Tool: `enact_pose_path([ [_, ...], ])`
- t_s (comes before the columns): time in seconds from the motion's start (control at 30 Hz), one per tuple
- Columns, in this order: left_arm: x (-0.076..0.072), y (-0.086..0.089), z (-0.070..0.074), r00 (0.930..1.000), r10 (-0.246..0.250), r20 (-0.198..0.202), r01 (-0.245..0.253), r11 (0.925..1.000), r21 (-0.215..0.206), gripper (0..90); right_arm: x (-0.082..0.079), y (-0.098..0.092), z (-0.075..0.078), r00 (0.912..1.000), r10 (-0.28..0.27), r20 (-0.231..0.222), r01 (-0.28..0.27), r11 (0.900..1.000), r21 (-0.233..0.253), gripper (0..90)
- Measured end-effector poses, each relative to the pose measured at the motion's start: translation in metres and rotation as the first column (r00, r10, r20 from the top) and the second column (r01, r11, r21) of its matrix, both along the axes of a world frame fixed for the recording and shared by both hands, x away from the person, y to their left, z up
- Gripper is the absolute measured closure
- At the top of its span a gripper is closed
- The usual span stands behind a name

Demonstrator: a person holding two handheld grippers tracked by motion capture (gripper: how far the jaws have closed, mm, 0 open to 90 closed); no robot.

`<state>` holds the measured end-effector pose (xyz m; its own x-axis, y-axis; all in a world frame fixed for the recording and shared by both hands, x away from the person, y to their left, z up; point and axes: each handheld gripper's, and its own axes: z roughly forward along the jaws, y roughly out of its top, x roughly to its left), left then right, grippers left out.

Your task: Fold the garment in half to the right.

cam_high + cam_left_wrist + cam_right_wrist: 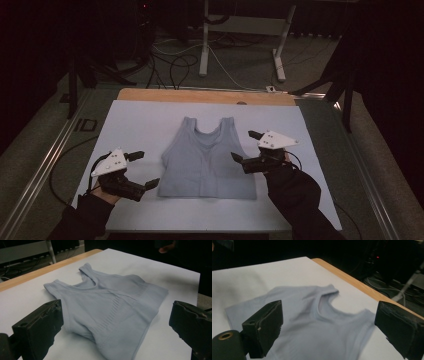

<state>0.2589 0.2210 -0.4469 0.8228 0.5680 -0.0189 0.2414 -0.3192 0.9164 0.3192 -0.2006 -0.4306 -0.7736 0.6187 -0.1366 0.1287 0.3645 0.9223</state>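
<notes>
A pale blue sleeveless top (206,160) lies flat in the middle of the white sheet (145,120), straps pointing to the far side. My left gripper (143,169) stands open just left of the top's lower left corner, nothing between its jaws. My right gripper (245,145) hovers open at the top's right edge, near the armhole. In the left gripper view the top (110,307) lies ahead between the wide-apart jaws. The right gripper view looks along the top (312,325) toward its neckline, jaws spread to either side.
The white sheet covers a wooden table whose bare far edge (200,95) shows beyond it. Past the table are a white desk frame (205,45) and cables (175,65) on the floor. A metal rail (45,165) runs along the left side.
</notes>
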Motion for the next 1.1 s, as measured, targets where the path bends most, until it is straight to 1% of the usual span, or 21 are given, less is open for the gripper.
enact_pose_path([
  [0.07, -0.001, -0.003, 0.002, 0.9999, -0.007, 0.009, 0.007, 0.9999, 0.010, 0.3, 0.004, 0.004, 0.002, 1.0000, 0.006, 0.000, -0.006, 1.000, -0.001, 8.3],
  [0.1, -0.002, -0.004, 0.002, 0.9999, -0.008, 0.009, 0.008, 0.9999, 0.010, 0.3, 0.011, 0.012, 0.005, 0.9997, 0.024, 0.004, -0.024, 1.000, -0.007, 8.3],
  [0.13, -0.002, -0.005, 0.003, 1.0000, -0.005, 0.009, 0.005, 0.9999, 0.009, 0.3, 0.011, 0.012, 0.005, 0.9997, 0.024, 0.004, -0.024, 1.000, -0.007, 8.3],
  [0.17, -0.002, -0.006, 0.003, 1.0000, -0.003, 0.006, 0.003, 1.0000, 0.007, 0.3, 0.018, 0.019, 0.008, 0.9993, 0.036, 0.003, -0.036, 0.999, -0.005, 8.3],
  [0.27, -0.004, -0.009, 0.003, 0.9999, 0.004, 0.016, -0.005, 0.9999, 0.011, 0.3, 0.025, 0.025, 0.011, 0.9988, 0.049, -0.002, -0.049, 0.999, -0.001, 8.3],
  [0.33, -0.004, -0.012, 0.003, 0.9998, 0.015, 0.011, -0.015, 0.9998, 0.011, 0.3, 0.035, 0.033, 0.013, 0.9981, 0.062, -0.009, -0.062, 0.998, 0.000, 8.3],
  [0.37, -0.004, -0.013, 0.003, 0.9997, 0.021, 0.009, -0.021, 0.9997, 0.010, 0.3, 0.035, 0.033, 0.013, 0.9981, 0.062, -0.009, -0.062, 0.998, 0.000, 8.3],
  [0.4, -0.004, -0.014, 0.003, 0.9996, 0.027, 0.009, -0.027, 0.9995, 0.016, 0.3, 0.042, 0.037, 0.014, 0.9975, 0.068, -0.020, -0.068, 0.998, 0.003, 8.3],
  [0.53, -0.006, -0.020, 0.005, 0.9990, 0.043, 0.011, -0.044, 0.9987, 0.026, 0.3, 0.049, 0.046, 0.013, 0.9971, 0.072, -0.022, -0.073, 0.997, -0.011, 8.3],
  [0.6, -0.006, -0.023, 0.005, 0.9983, 0.058, 0.009, -0.058, 0.9978, 0.032, 0.4, 0.058, 0.054, 0.013, 0.9956, 0.090, -0.027, -0.090, 0.996, -0.004, 8.3],
  [0.63, -0.007, -0.025, 0.004, 0.9975, 0.070, 0.012, -0.070, 0.9965, 0.045, 0.3, 0.062, 0.056, 0.013, 0.9950, 0.096, -0.029, -0.096, 0.995, -0.003, 8.3],
  [0.67, -0.007, -0.028, 0.003, 0.9951, 0.099, 0.010, -0.099, 0.9937, 0.053, 0.4, 0.065, 0.060, 0.013, 0.9948, 0.097, -0.032, -0.097, 0.995, 0.002, 8.3],
  [0.7, -0.007, -0.028, 0.003, 0.9951, 0.099, 0.010, -0.099, 0.9937, 0.053, 0.4, 0.065, 0.060, 0.013, 0.9948, 0.097, -0.032, -0.097, 0.995, 0.002, 8.3],
  [0.77, -0.006, -0.030, 0.001, 0.9915, 0.130, -0.001, -0.130, 0.9898, 0.058, 0.3, 0.074, 0.071, 0.011, 0.9925, 0.113, -0.046, -0.113, 0.994, 0.012, 8.3],
  [0.8, -0.006, -0.031, 0.000, 0.9909, 0.134, -0.003, -0.134, 0.9890, 0.062, 0.3, 0.074, 0.071, 0.011, 0.9925, 0.113, -0.046, -0.113, 0.994, 0.012, 8.3],
  [0.87, -0.006, -0.032, -0.002, 0.9876, 0.157, -0.009, -0.156, 0.9854, 0.069, 0.3, 0.082, 0.084, 0.010, 0.9899, 0.134, -0.048, -0.133, 0.991, 0.008, 8.3],
  [0.93, -0.006, -0.034, -0.004, 0.9850, 0.172, -0.010, -0.171, 0.9821, 0.079, 0.4, 0.085, 0.087, 0.009, 0.9887, 0.141, -0.051, -0.141, 0.990, 0.011, 8.3],
  [1.0, -0.006, -0.035, -0.006, 0.9813, 0.192, -0.006, -0.191, 0.9780, 0.083, 0.4, 0.094, 0.098, 0.007, 0.9878, 0.146, -0.055, -0.146, 0.989, 0.010, 8.3],
  [1.03, -0.006, -0.035, -0.008, 0.9797, 0.200, -0.006, -0.199, 0.9763, 0.084, 0.4, 0.094, 0.098, 0.007, 0.9878, 0.146, -0.055, -0.146, 0.989, 0.010, 8.3],
  [1.07, -0.006, -0.036, -0.011, 0.9762, 0.217, -0.005, -0.216, 0.9734, 0.077, 0.3, 0.100, 0.104, 0.006, 0.9862, 0.152, -0.067, -0.151, 0.988, 0.021, 8.3],
  [1.1, -0.006, -0.036, -0.011, 0.9762, 0.217, -0.005, -0.216, 0.9734, 0.077, 0.4, 0.103, 0.107, 0.004, 0.9854, 0.156, -0.069, -0.155, 0.988, 0.022, 8.3],
])
